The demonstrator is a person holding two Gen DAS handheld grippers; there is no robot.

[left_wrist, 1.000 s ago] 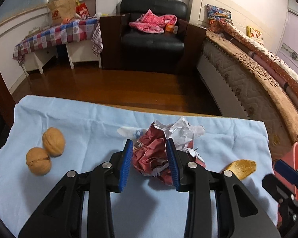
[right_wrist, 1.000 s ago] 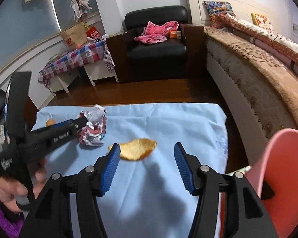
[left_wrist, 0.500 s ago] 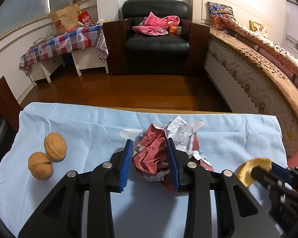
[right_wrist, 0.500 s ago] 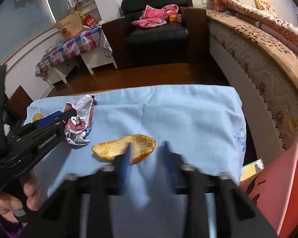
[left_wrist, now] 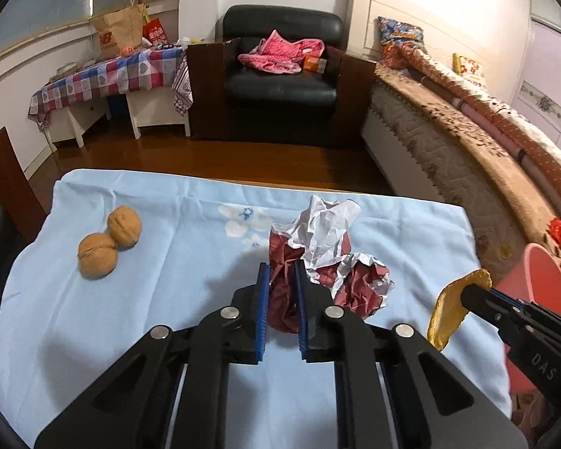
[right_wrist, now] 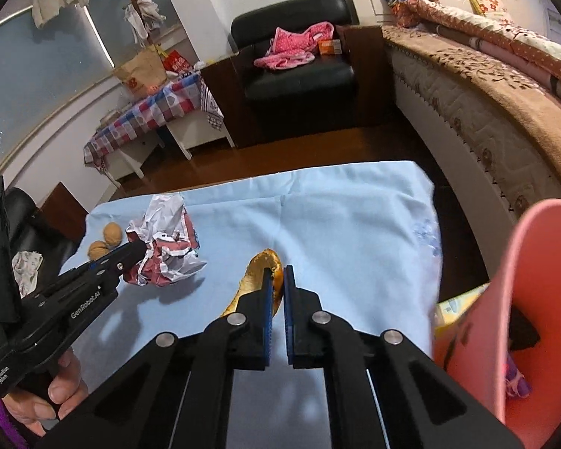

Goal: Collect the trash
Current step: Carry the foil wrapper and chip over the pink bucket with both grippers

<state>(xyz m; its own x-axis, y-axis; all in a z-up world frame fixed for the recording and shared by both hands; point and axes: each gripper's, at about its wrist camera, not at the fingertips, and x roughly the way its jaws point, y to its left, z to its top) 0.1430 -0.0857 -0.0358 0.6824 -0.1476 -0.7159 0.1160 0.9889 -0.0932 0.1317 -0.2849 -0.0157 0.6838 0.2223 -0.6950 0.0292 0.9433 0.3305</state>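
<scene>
My left gripper (left_wrist: 282, 275) is shut on a crumpled red and white wrapper (left_wrist: 325, 250) on the blue cloth (left_wrist: 168, 299). The same wrapper (right_wrist: 164, 247) shows in the right wrist view, held by the left gripper (right_wrist: 140, 252). My right gripper (right_wrist: 277, 278) is shut on a yellow-orange peel (right_wrist: 260, 273) and holds it above the cloth. The peel (left_wrist: 454, 305) also shows in the left wrist view, lifted at the tip of the right gripper (left_wrist: 467, 293). A pink bin (right_wrist: 523, 299) stands at the table's right edge.
Two walnuts (left_wrist: 108, 241) lie on the left of the cloth. The pink bin (left_wrist: 542, 280) holds some dark scraps. A bed (left_wrist: 467, 131) runs along the right, a black armchair (left_wrist: 280, 71) and a checked table (left_wrist: 112, 78) stand beyond the wooden floor.
My left gripper closed tighter on the wrapper. My right gripper moved to the peel, shut on it and lifted it off the cloth.
</scene>
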